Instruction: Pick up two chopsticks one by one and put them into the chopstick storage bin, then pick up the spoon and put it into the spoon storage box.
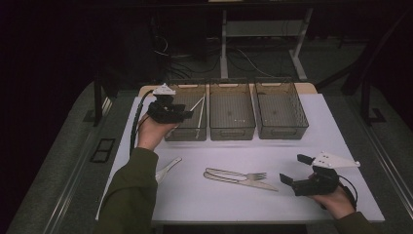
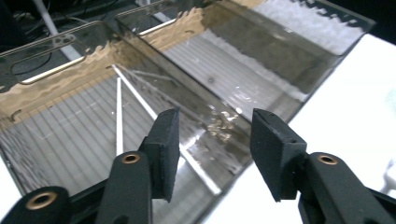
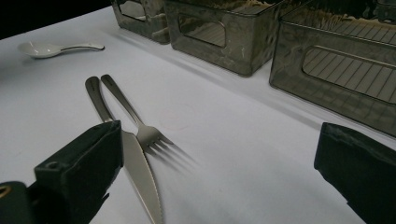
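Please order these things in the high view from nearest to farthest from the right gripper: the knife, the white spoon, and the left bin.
Measured from the right gripper:
1. The knife, lying on the table just to its left, beside the fork.
2. The white spoon, farther left, by the sleeve of the other arm.
3. The left bin, at the back left, holding chopsticks.

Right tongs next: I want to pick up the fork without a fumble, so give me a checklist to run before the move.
1. Right tongs open and empty: ok, jaws wide in the right gripper view.
2. Fork free to lift: not ok, its handle lies against the knife.
3. Left tongs out of the way: ok, open and empty over the left bin.
4. White sticks lying inside the left bin: ok.
5. Middle bin ready for cutlery: ok, only small specks inside.
6. Spoon clear of the path: ok, far left on the table.
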